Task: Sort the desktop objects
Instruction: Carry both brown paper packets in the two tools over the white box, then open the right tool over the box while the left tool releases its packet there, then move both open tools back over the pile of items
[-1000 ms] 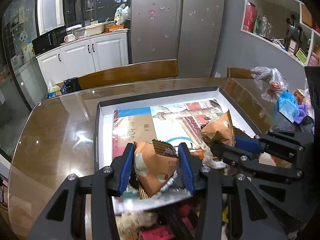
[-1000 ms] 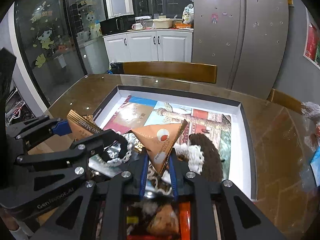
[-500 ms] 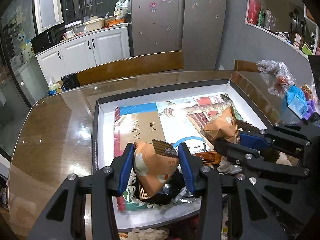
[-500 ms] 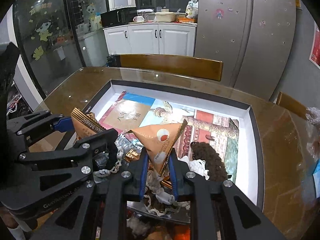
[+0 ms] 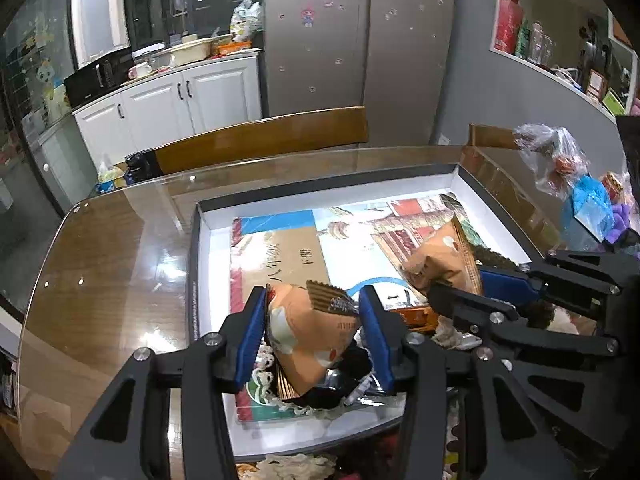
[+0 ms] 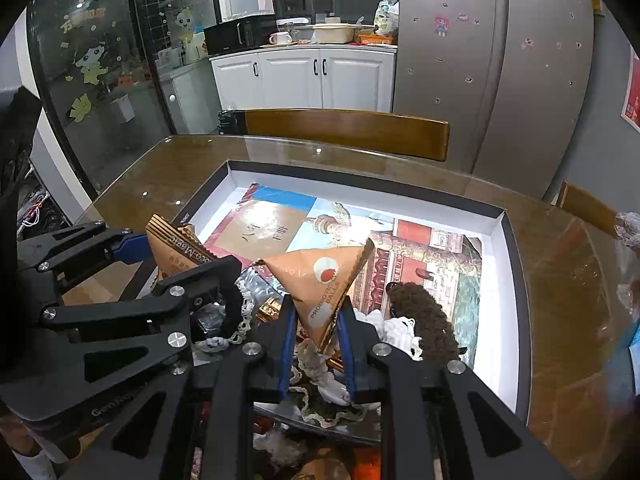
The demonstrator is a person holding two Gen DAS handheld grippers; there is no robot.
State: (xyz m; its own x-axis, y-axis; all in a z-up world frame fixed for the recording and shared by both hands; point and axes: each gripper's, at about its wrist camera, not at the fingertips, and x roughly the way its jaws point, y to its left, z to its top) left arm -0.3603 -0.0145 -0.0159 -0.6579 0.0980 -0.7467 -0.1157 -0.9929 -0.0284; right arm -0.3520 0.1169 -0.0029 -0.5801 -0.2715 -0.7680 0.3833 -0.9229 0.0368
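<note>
My left gripper (image 5: pixel 314 316) is shut on an orange triangular snack packet (image 5: pixel 312 336), held above the near end of a white shallow box (image 5: pixel 208 248) with a black rim. My right gripper (image 6: pixel 316 328) is shut on a second orange snack packet (image 6: pixel 324 280) marked "Probiotic Balls", also above the box's near end. Each gripper shows in the other's view, with the right gripper (image 5: pixel 460 284) to the right and the left gripper (image 6: pixel 176 248) to the left. A picture book (image 5: pixel 304 248) lies flat in the box. Lace, a brown fuzzy item (image 6: pixel 424 316) and small wrappers lie under the grippers.
The box sits on a glass-topped wooden table (image 5: pixel 104 272). A plastic bag (image 5: pixel 556 160) and a blue packet (image 5: pixel 592 204) lie on the table at the right. Wooden chair backs (image 5: pixel 264 136) stand behind the far edge. More clutter lies at the near edge.
Both grippers have risen and drawn back with their packets still held, so more of the box and book shows. The packets stay in the same hold.
</note>
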